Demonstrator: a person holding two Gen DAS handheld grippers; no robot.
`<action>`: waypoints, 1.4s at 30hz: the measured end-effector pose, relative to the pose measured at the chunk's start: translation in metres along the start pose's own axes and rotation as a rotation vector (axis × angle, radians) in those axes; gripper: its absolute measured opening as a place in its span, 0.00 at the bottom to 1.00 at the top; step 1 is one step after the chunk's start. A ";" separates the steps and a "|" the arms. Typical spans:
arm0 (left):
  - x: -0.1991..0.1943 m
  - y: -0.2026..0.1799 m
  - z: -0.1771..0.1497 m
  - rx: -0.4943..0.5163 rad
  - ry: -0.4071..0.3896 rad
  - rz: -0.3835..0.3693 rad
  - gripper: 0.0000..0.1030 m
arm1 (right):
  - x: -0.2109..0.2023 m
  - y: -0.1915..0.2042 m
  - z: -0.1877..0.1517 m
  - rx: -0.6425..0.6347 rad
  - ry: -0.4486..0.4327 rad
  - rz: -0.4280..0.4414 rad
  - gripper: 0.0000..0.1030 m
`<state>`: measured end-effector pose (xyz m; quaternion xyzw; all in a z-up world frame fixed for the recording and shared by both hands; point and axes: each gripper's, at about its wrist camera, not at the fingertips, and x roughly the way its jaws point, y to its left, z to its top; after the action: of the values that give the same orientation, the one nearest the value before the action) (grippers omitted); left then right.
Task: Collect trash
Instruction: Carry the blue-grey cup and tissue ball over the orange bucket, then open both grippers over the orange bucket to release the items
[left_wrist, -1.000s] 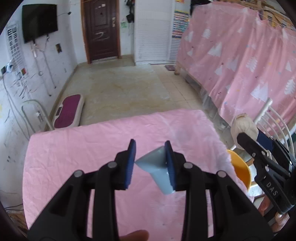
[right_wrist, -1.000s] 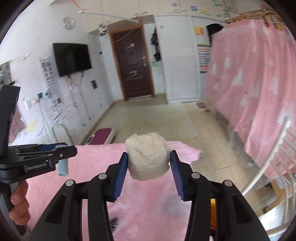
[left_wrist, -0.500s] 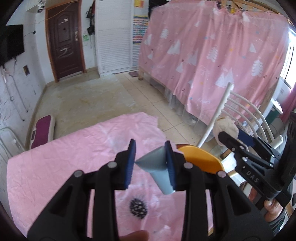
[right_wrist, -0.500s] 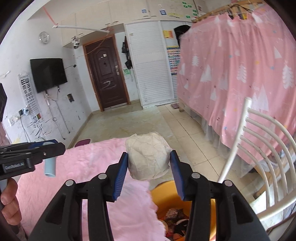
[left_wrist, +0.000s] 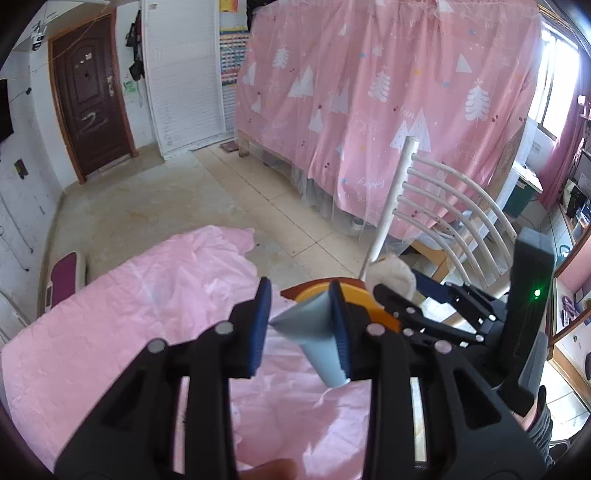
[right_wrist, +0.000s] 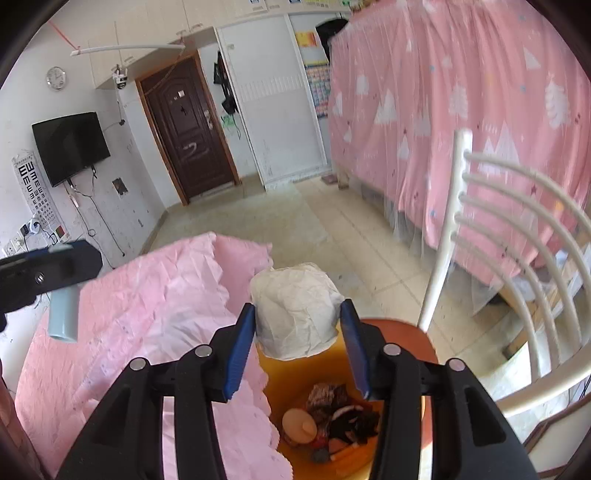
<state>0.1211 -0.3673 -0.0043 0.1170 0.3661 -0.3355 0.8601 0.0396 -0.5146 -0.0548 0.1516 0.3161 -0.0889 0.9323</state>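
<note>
My left gripper (left_wrist: 301, 325) is shut on a grey-blue squeeze tube (left_wrist: 314, 334), its flat end pinched between the blue pads and its cap end hanging down. It hovers at the right edge of the pink-covered table (left_wrist: 122, 317), just short of the orange bin (left_wrist: 384, 314). My right gripper (right_wrist: 297, 332) is shut on a crumpled white paper ball (right_wrist: 295, 310), directly above the open orange bin (right_wrist: 402, 332). The bin holds several dark scraps and a round peach lid. In the left wrist view the paper ball (left_wrist: 393, 273) and right gripper (left_wrist: 413, 295) show at the right. The right wrist view has the tube (right_wrist: 64, 314) at its left edge.
A white slatted chair (right_wrist: 517, 229) stands close to the right of the bin. A pink patterned curtain (left_wrist: 388, 103) hangs behind it. Tiled floor (right_wrist: 258, 221) runs to a dark door (right_wrist: 188, 133). A hand shows at the lower right of the left wrist view.
Both grippers have swung right from over the pink table toward the bin. The orange bin has come into view under the right gripper. Each still grips its item.
</note>
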 end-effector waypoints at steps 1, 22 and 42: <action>0.002 -0.003 0.000 0.003 0.003 -0.002 0.29 | 0.001 -0.003 -0.001 0.005 -0.002 -0.004 0.37; 0.005 -0.012 0.002 -0.041 -0.017 -0.188 0.54 | -0.022 -0.028 -0.002 0.089 -0.060 -0.035 0.46; -0.064 0.089 -0.034 -0.184 -0.136 0.013 0.54 | -0.029 0.086 0.019 -0.085 -0.086 0.050 0.52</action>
<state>0.1287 -0.2540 0.0133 0.0169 0.3352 -0.3023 0.8922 0.0502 -0.4385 -0.0027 0.1160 0.2753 -0.0584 0.9526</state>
